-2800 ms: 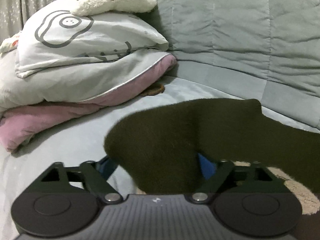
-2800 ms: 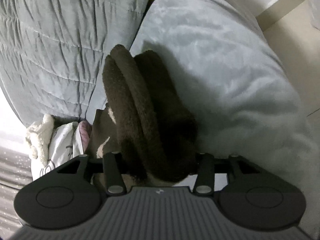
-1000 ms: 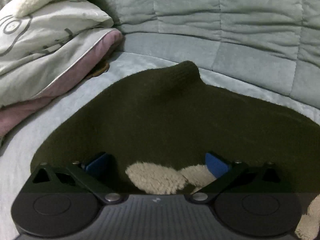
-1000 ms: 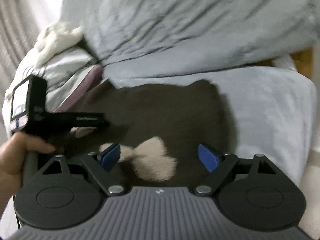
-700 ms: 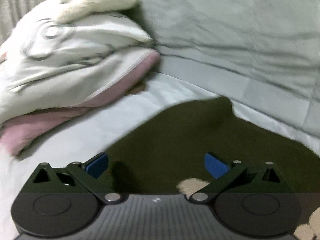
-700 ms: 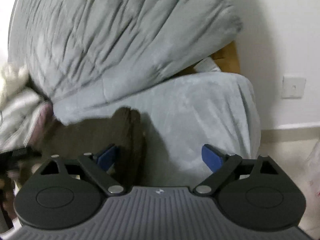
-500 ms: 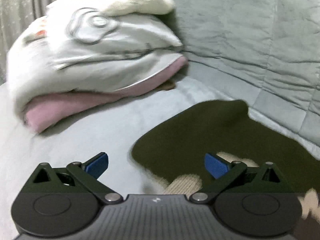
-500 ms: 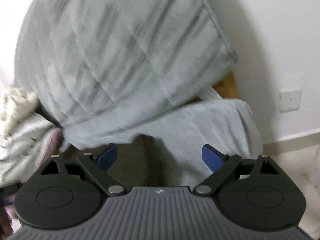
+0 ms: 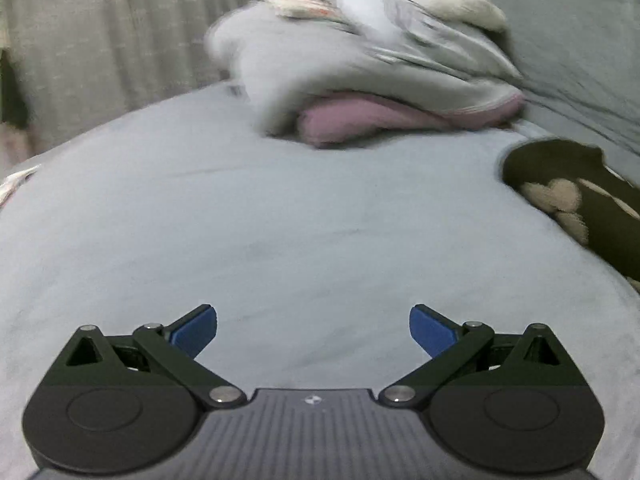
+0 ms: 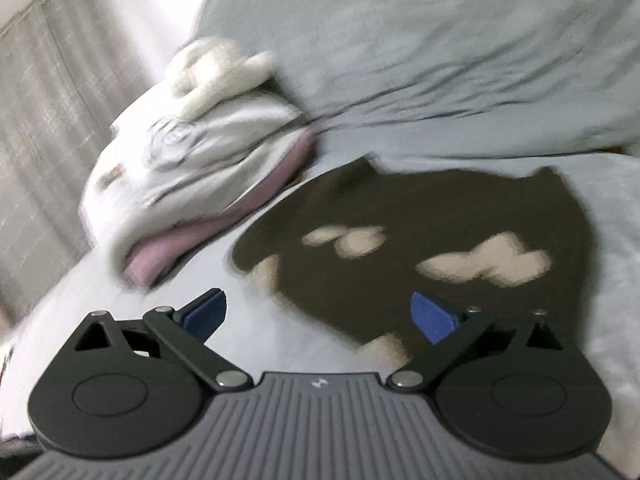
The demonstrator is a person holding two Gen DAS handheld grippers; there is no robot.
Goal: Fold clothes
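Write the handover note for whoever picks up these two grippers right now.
Left hand-held gripper: open, empty, over bare grey sheet.
Right hand-held gripper: jaws have just been opening, nothing between them; it hangs above the near edge of the dark brown garment.
The garment lies flat on the bed, beside the pile of white and pink bedding.
Done: garment laid down and released.
Left: check the fold is neat; I see no other loose clothes here.
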